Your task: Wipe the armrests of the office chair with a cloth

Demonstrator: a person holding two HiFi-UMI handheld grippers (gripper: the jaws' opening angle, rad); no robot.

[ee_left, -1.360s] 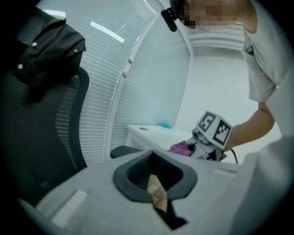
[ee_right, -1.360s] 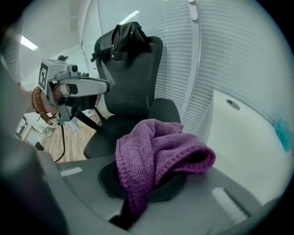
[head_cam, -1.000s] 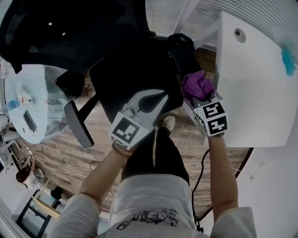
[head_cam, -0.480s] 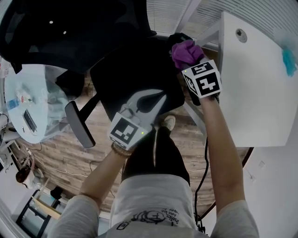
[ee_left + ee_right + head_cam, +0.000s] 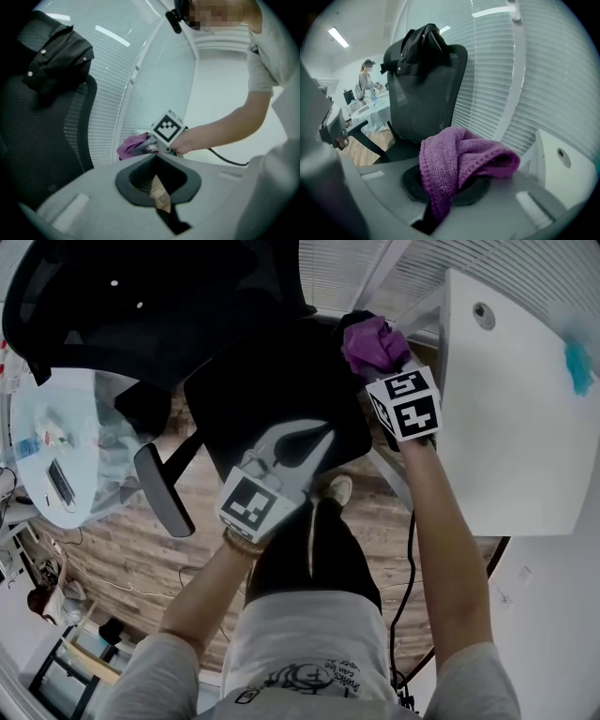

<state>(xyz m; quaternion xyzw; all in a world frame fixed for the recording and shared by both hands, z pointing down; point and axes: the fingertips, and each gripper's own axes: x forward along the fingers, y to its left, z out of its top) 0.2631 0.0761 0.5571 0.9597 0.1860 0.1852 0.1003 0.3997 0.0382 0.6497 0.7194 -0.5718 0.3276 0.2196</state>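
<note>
Seen from above, a black mesh office chair [image 5: 272,390] faces a standing person, with a dark jacket [image 5: 419,44] draped over the top of its backrest. A white tabletop [image 5: 506,418] stands just beside the chair on the right, and a round glass tabletop [image 5: 70,442] sits on the left, over a wood-plank floor [image 5: 141,559]. One chair armrest [image 5: 164,490] juts out free on the left side. The person's right arm reaches forward with the right gripper [image 5: 384,364], whose fingers are clamped on a bunched purple cloth [image 5: 370,341]. The cloth sits over the far end of the armrest nearest the white tabletop; whether it presses on the pad cannot be made out. The left gripper [image 5: 317,439] hovers above the front of the seat, well apart from both armrests, its fingers drawn together and empty. A small teal object [image 5: 578,367] lies near the white tabletop's far edge.
</note>
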